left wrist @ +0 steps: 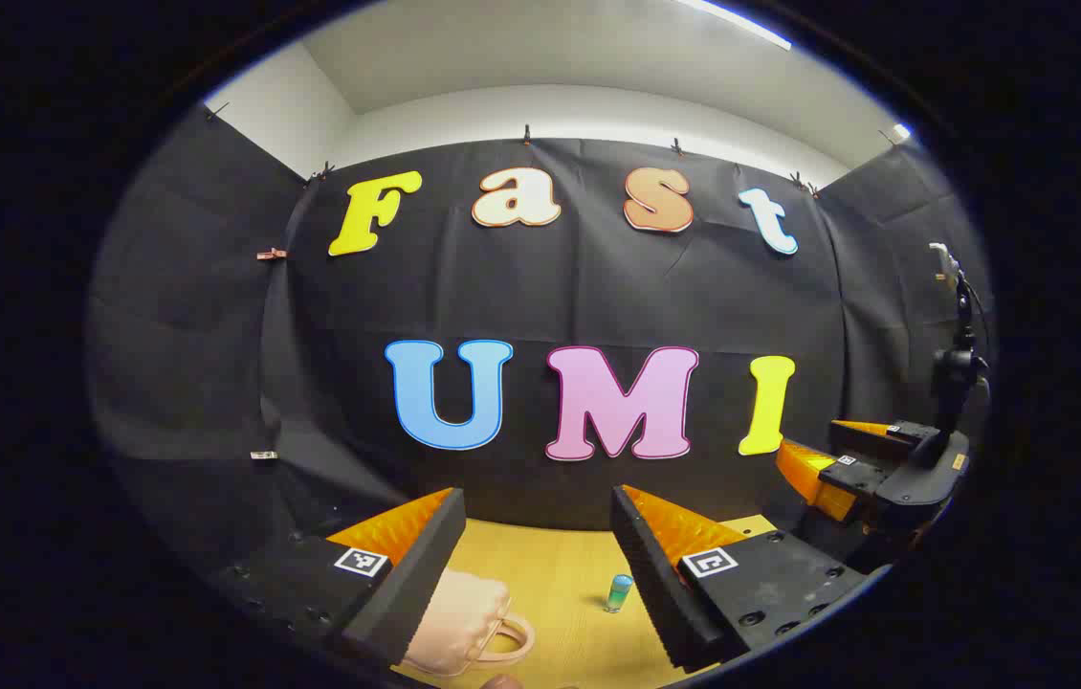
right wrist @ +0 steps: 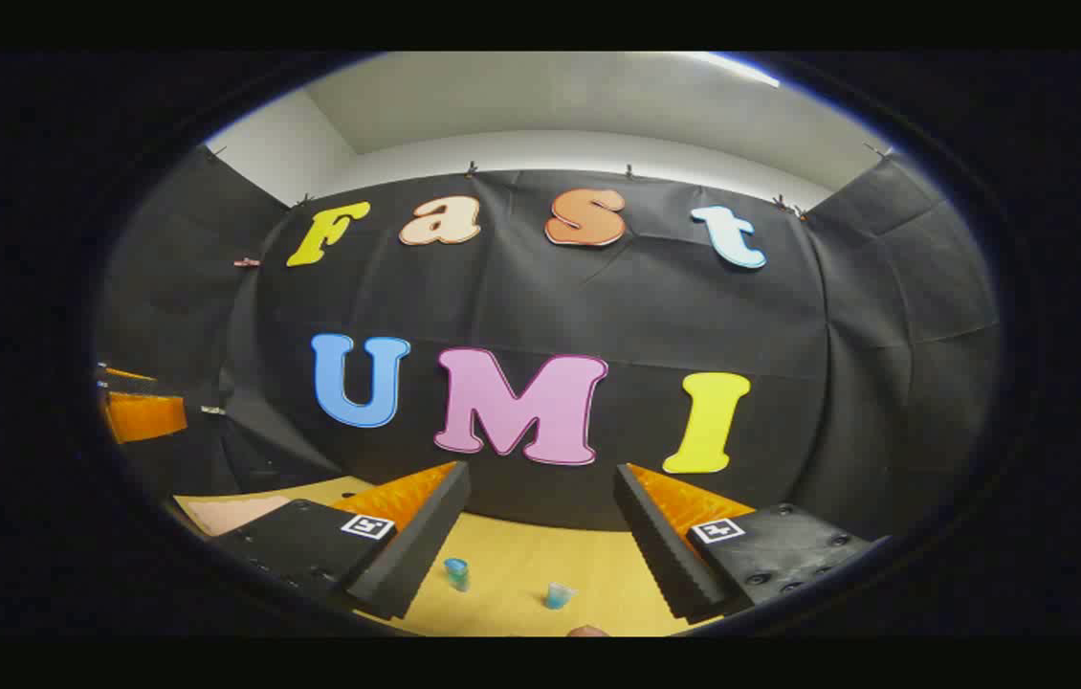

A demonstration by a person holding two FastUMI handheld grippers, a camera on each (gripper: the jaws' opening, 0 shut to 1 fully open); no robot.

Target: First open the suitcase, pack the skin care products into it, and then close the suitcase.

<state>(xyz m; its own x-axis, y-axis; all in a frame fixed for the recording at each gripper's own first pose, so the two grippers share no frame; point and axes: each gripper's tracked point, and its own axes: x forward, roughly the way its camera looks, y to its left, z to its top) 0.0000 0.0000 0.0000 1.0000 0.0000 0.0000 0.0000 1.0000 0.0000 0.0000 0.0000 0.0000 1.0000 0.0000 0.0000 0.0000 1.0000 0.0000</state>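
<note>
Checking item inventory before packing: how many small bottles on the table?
2. In the right gripper view, one bottle stands beside the right tool's near finger and a second sits right of it, mid-table. The left gripper view shows one bottle. More may be hidden below.

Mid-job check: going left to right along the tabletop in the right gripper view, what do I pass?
Pink suitcase at the far left edge → taller blue-green bottle beside the gripper's left finger → smaller blue-green container, all on the wooden table.
</note>
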